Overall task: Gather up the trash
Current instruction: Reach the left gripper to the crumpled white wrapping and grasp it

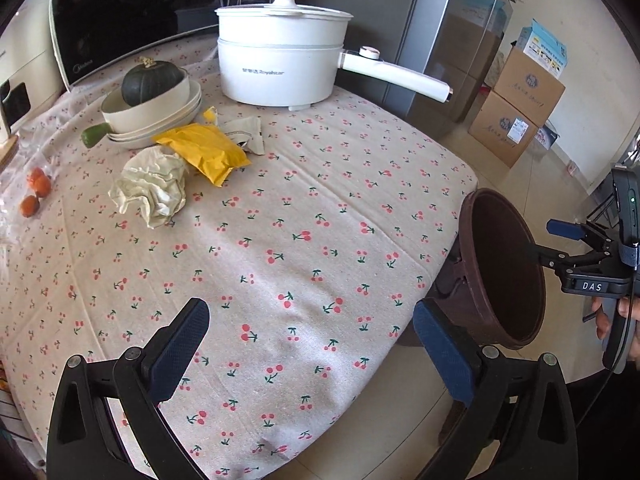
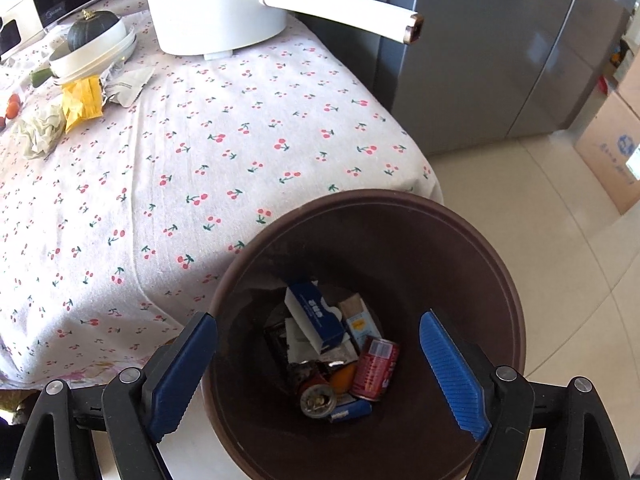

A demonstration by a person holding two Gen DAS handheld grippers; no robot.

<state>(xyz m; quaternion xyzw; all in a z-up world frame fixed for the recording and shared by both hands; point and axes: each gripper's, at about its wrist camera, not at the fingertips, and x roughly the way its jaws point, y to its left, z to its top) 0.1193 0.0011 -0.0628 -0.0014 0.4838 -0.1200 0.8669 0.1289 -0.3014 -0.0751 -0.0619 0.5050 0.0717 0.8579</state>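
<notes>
On the cherry-print tablecloth (image 1: 304,216) lie a yellow packet (image 1: 204,152), a crumpled cream paper (image 1: 154,188) and a torn grey wrapper (image 1: 244,132), all at the far left by the bowls. My left gripper (image 1: 312,352) hovers open over the near part of the table, well short of them, with nothing between its pads. A brown bin (image 2: 440,264) stands off the table's right corner. It holds a red can (image 2: 376,368), a blue box (image 2: 316,320) and other scraps. Directly above it my right gripper (image 2: 319,314) is open and empty.
A white electric pot (image 1: 280,68) with a long handle stands at the back. Stacked bowls (image 1: 160,116) carry a dark green squash (image 1: 152,80). Small orange fruits (image 1: 38,184) lie at the left edge. A grey fridge (image 2: 500,60) and cardboard boxes (image 1: 516,120) stand beyond the bin.
</notes>
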